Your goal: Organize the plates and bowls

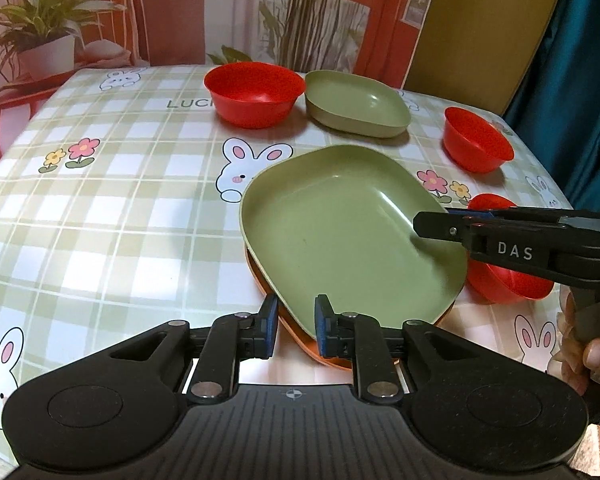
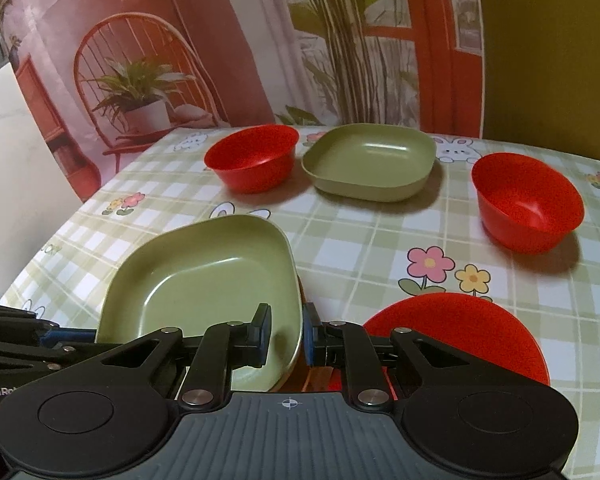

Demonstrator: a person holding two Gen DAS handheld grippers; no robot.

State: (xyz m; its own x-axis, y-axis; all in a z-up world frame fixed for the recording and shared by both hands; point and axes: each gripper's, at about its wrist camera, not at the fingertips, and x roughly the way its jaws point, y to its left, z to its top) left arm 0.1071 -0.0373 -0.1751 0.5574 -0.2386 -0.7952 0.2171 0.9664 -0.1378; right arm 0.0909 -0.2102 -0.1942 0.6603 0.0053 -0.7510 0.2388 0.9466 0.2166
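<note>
A green square plate [image 1: 340,232] sits nested on an orange plate [image 1: 296,336] near the table's front. My left gripper [image 1: 296,328] straddles their near rim with a gap between its fingers and the plates. My right gripper [image 2: 286,336] straddles the green plate's [image 2: 204,280] right rim, and it also shows in the left wrist view [image 1: 432,226]. A second green plate [image 1: 356,102] and three red bowls stand around: far left [image 1: 254,92], far right [image 1: 476,144], near right [image 2: 456,336].
The table [image 1: 100,220] has a green checked cloth with rabbits and flowers. A printed backdrop with a chair and plants stands behind it. A dark teal curtain [image 1: 580,80] hangs at the right.
</note>
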